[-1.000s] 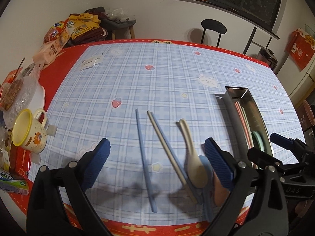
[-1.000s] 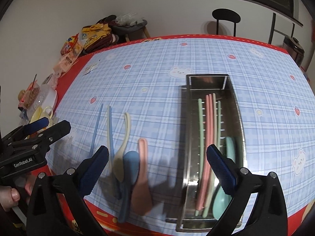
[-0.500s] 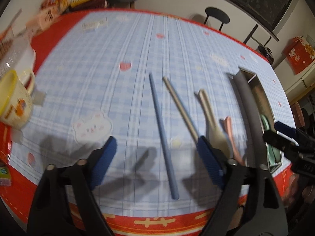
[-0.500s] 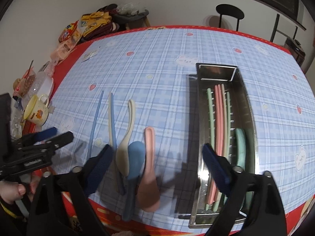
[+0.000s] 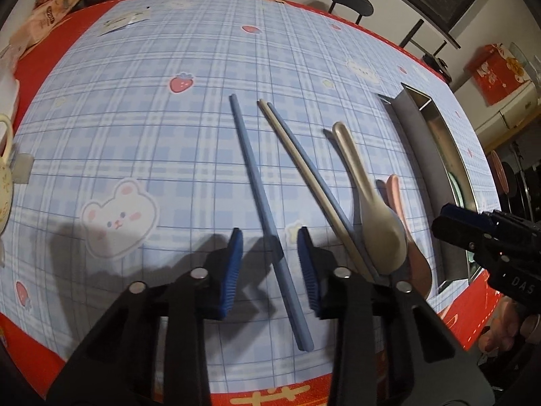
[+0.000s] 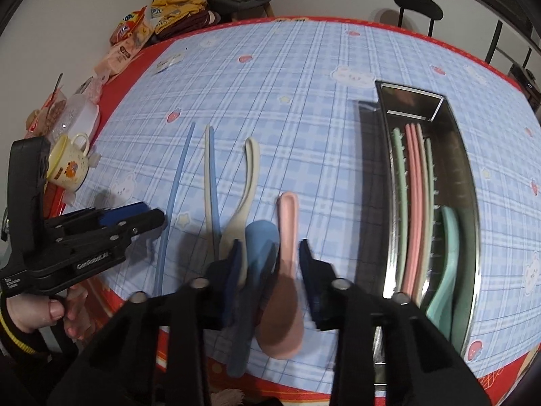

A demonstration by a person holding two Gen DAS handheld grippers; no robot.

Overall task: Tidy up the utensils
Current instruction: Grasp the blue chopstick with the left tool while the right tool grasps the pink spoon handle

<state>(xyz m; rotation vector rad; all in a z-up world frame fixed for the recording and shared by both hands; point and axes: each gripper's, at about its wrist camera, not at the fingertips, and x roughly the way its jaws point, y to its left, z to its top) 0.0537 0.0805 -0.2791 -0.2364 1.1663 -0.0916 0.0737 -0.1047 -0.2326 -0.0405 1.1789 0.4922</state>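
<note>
On the checked tablecloth (image 5: pixel 142 108) the steel tray (image 6: pixel 468 169) already holds green and pink pieces, while the rest lie beside it. I've narrowed both grippers since a second ago: my left gripper (image 5: pixel 269 264) is part-open astride the blue chopstick (image 5: pixel 260 199), my right gripper (image 6: pixel 270 264) part-open astride the pink spoon (image 6: pixel 285 264) and blue spoon (image 6: pixel 258 247). Neither grips yet, so two pickups look imminent.

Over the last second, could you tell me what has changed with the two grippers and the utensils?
Both grippers came down and narrowed. The left gripper now straddles the lone blue chopstick, jaws not yet closed on it. The right gripper now brackets the blue spoon and pink spoon, still open. Nothing is gripped. The utensils on the cloth and those in the steel tray lie as before.
</note>
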